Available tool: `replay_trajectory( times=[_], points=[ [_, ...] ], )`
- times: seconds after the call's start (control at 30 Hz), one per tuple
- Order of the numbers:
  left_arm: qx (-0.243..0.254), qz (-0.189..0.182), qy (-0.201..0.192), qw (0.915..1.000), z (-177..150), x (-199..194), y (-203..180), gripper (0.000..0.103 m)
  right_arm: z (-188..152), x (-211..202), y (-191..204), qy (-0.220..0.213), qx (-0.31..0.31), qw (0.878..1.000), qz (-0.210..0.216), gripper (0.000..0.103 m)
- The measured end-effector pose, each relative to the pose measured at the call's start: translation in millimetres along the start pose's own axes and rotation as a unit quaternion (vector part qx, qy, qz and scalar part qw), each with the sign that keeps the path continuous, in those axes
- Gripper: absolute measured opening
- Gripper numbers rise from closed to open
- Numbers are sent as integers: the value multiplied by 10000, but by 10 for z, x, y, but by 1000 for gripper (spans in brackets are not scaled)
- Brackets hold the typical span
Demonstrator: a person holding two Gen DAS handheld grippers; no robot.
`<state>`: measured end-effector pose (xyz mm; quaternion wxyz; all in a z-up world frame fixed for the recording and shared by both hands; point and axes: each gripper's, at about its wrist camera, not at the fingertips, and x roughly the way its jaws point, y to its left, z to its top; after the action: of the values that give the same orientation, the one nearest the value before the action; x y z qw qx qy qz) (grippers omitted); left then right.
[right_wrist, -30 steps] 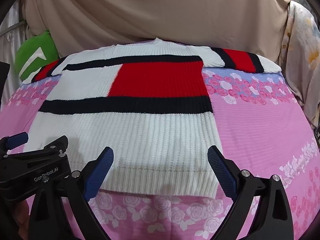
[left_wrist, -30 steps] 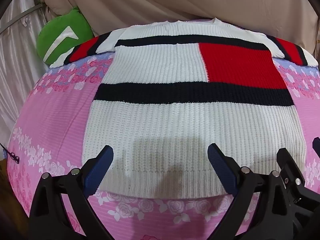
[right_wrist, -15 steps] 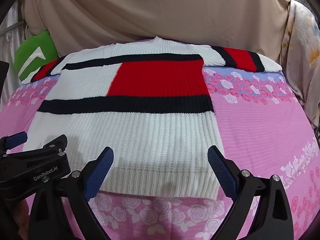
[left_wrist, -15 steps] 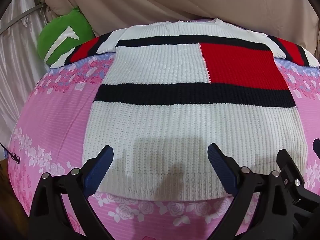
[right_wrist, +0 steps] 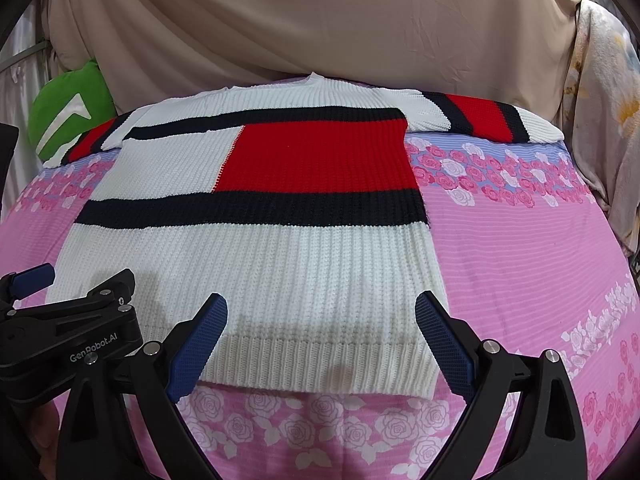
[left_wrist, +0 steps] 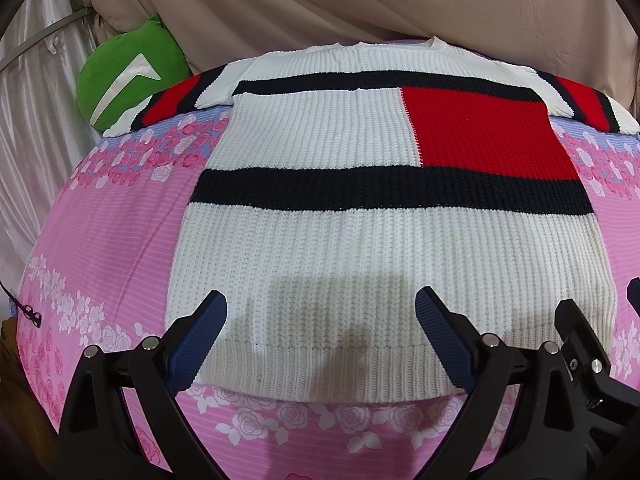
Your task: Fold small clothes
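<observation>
A white knit sweater point(left_wrist: 360, 264) with black bands and a red block lies flat on the pink floral bedsheet point(left_wrist: 104, 248), sleeves spread out at the far end. It also shows in the right wrist view point(right_wrist: 272, 272). My left gripper point(left_wrist: 320, 316) is open and empty, hovering over the sweater's ribbed hem. My right gripper point(right_wrist: 320, 316) is open and empty over the hem's right part. The left gripper's body point(right_wrist: 68, 320) shows at the left of the right wrist view.
A green cushion point(left_wrist: 128, 68) sits at the far left corner. A beige curtain point(right_wrist: 320, 20) hangs behind the bed. A floral cloth point(right_wrist: 600, 120) hangs at the right. The bedsheet point(right_wrist: 540, 264) extends to the right of the sweater.
Both grippers have drawn back slightly toward the near edge; the hem sits a little higher in both views. Both stay open.
</observation>
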<state>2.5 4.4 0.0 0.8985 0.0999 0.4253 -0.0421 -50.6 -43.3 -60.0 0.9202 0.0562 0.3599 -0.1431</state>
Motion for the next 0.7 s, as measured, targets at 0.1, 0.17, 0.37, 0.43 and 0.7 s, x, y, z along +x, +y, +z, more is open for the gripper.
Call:
replay_trajectory(
  times=[0.1,0.17,0.37,0.43,0.7],
  points=[
    [9,6,1,10000,3,-3,5,93,1,-4,1,7,0,10000,2,94],
    [8,13,1,10000,3,-5,0,93,2,-4,1,8,-1,10000,0,94],
    [10,16,-1,10000,3,-7,4,93,0,1,-3,6,0,10000,3,94],
    [13,11,0,10000,3,-6,3,93,0,-2,-1,10,4,10000,7,94],
    [13,18,-3,10000,-1,-9,2,93,-1,3,-1,9,0,10000,2,94]
  ],
)
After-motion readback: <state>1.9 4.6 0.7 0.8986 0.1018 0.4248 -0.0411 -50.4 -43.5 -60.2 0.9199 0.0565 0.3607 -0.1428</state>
